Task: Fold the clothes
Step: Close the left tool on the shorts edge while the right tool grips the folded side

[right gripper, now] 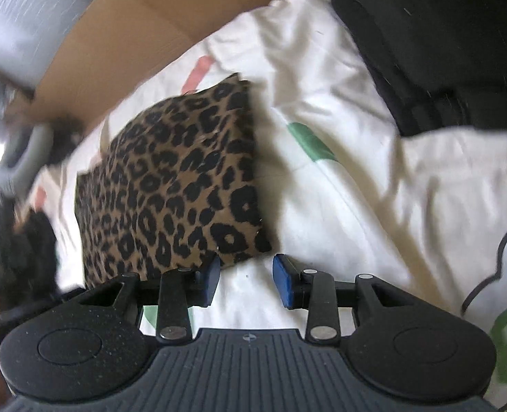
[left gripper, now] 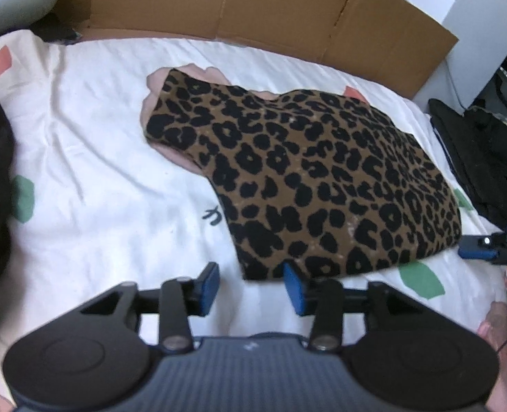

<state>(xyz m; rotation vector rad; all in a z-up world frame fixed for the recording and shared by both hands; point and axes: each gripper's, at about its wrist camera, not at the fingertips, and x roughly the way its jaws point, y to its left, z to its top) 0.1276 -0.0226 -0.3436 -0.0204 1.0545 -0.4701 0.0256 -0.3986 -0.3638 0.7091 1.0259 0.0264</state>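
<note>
We have the leopard top lying flat on the bed, partly folded, with one sleeve end reaching away toward the cardboard. Its long axis runs from that sleeve end back to the near hem. Our left hand-held gripper hovers just before the hem's near corner, jaws apart and empty, one blue pad at the fabric edge. Our right hand-held gripper is also spread wide and empty, at the top's other near corner. Both sit about equally close; we judge the next fold starts from this hem, lifting it away toward the cardboard.
</note>
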